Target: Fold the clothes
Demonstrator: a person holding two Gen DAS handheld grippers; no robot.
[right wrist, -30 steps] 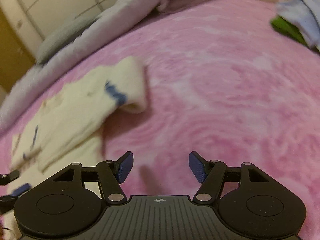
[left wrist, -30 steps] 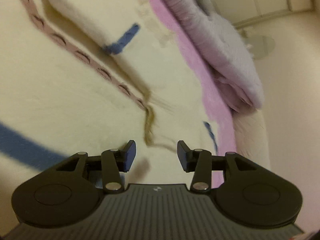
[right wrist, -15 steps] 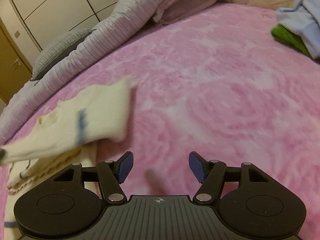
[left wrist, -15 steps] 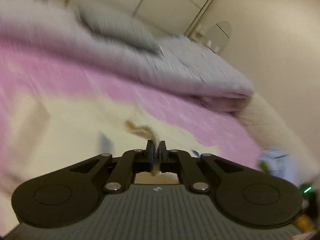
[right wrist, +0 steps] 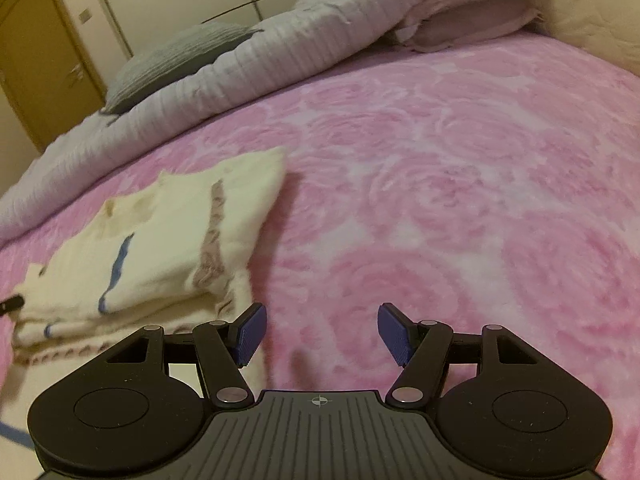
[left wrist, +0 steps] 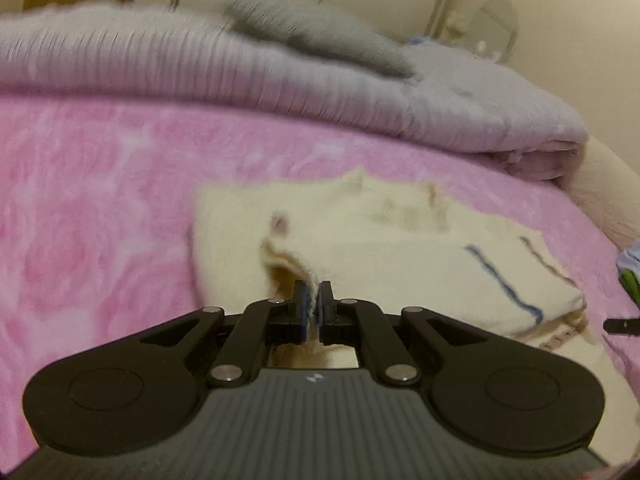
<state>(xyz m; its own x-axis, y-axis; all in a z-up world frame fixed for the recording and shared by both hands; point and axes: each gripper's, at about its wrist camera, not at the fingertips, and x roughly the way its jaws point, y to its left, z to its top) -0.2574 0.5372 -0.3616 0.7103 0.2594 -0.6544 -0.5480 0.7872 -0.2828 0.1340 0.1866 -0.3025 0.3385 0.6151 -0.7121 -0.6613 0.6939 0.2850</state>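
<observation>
A cream knitted garment with blue and brown stripes lies partly folded on the pink bed cover. My left gripper is shut on an edge of the garment and holds it lifted over the folded part. In the right wrist view the same garment lies folded at the left. My right gripper is open and empty, low over the pink cover, just right of the garment.
A rolled lilac-grey quilt with a grey pillow runs along the far side of the bed. It also shows in the right wrist view. Wardrobe doors stand behind. Blue and green cloth lies at the far right.
My left gripper closed on the garment's edge, lifted it and carried it over, folding the garment onto itself. The right gripper stayed open and shifted little.
</observation>
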